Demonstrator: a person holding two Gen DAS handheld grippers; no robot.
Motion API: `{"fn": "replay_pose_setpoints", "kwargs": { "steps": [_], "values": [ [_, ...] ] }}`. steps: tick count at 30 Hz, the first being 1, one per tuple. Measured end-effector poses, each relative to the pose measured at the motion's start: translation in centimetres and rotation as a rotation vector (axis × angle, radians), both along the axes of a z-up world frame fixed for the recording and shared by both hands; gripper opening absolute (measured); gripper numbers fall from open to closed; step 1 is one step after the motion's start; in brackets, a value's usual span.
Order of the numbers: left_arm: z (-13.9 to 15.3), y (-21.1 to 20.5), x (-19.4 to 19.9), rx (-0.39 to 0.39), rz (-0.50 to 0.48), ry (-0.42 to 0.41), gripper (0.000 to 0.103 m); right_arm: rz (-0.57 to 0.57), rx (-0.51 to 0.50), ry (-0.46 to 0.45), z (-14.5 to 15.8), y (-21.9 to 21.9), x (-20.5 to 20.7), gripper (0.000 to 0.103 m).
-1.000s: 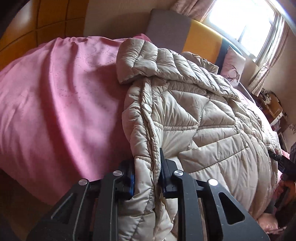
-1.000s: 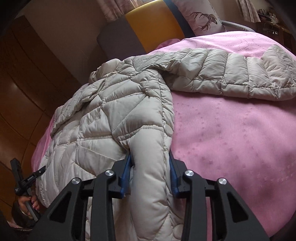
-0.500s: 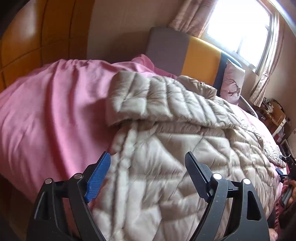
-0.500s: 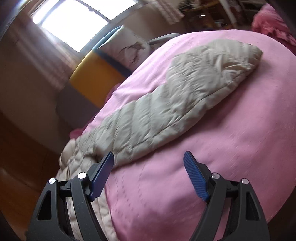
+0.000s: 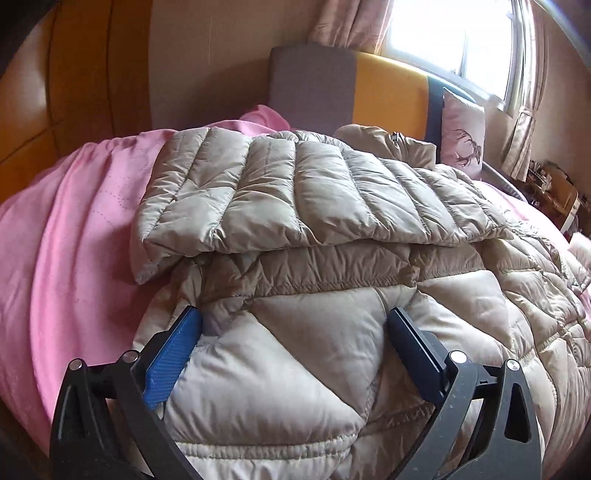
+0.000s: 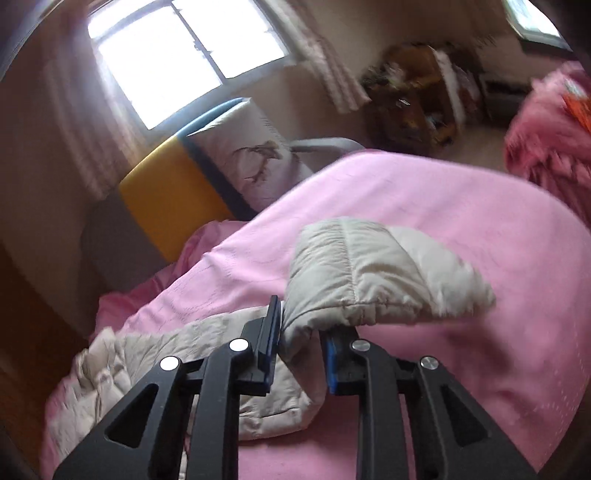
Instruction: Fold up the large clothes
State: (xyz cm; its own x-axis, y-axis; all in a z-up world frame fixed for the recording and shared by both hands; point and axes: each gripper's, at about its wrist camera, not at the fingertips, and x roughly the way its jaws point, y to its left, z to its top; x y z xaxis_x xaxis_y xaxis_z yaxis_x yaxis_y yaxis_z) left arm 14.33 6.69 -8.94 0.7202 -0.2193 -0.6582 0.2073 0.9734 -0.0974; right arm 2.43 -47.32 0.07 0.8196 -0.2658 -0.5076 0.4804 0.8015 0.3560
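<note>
on the pink bedspread [image 5: 74, 229], left hand-held gripper [image 5: 295, 325] gapes over jacket [image 5: 332, 229]; right hand-held gripper [image 6: 299, 332] clamps its sleeve [image 6: 369, 273].

A home bedroom: a bed under a pink quilted bedspread [image 5: 66, 236], a padded grey-and-yellow headboard [image 5: 347, 88], a pale deer-print pillow [image 5: 463, 138], patterned curtains [image 5: 351, 20] beside a bright window [image 6: 184, 59], and cluttered wooden shelves [image 6: 413, 107]

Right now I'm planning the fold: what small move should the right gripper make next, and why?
Probably carry the beige quilted sleeve across onto the beige puffer jacket's body. The right gripper is shut on the sleeve's end, lifted off the pink bedspread; the other sleeve is already folded over, and the left gripper sits open.
</note>
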Motion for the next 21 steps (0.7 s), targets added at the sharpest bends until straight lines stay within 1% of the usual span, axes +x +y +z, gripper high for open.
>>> {"fn": "replay_pose_setpoints", "kwargs": {
  "steps": [2,5,8,10,11,12,13,14,16,18,20,21],
  "values": [
    [0.1,0.2,-0.1,-0.009,0.006,0.000,0.099,0.135,-0.111,-0.004,1.0,5.6,1.5,0.020],
    [0.2,0.0,-0.8,-0.007,0.021,0.004,0.099,0.322,-0.212,0.020,0.7,13.4,3.6,0.019],
    [0.7,0.3,-1.3,-0.032,0.032,0.016,0.099,0.445,-0.296,0.080,-1.2,18.9,6.2,0.019],
    [1.2,0.5,-1.6,-0.081,0.033,0.027,0.099,0.514,-0.350,0.158,-2.9,21.6,7.7,0.021],
    [1.6,0.8,-1.8,-0.117,0.032,0.034,0.099,0.547,-0.374,0.196,-3.8,22.6,8.2,0.028],
    [1.8,0.7,-1.9,-0.138,0.033,0.037,0.099,0.579,-0.382,0.234,-4.7,23.2,9.1,0.046],
    [2.2,0.6,-2.1,-0.163,0.032,0.041,0.099,0.598,-0.382,0.259,-5.3,23.6,9.3,0.056],
    [2.5,0.7,-2.1,-0.190,0.027,0.043,0.099,0.596,-0.380,0.254,-5.6,23.4,9.1,0.062],
    [3.6,0.5,-2.2,-0.261,0.014,0.038,0.099,0.595,-0.331,0.182,-5.0,22.4,8.2,0.069],
    [4.7,0.0,-2.2,-0.313,-0.006,0.022,0.099,0.534,-0.314,0.112,-4.4,21.3,6.4,0.092],
    [5.9,-1.2,-2.0,-0.341,-0.035,0.000,0.099,0.429,-0.336,0.099,-4.4,20.5,5.6,0.100],
    [6.7,-2.4,-1.6,-0.348,-0.065,-0.007,0.099,0.383,-0.335,0.109,-4.6,20.1,5.6,0.101]
  ]
}}
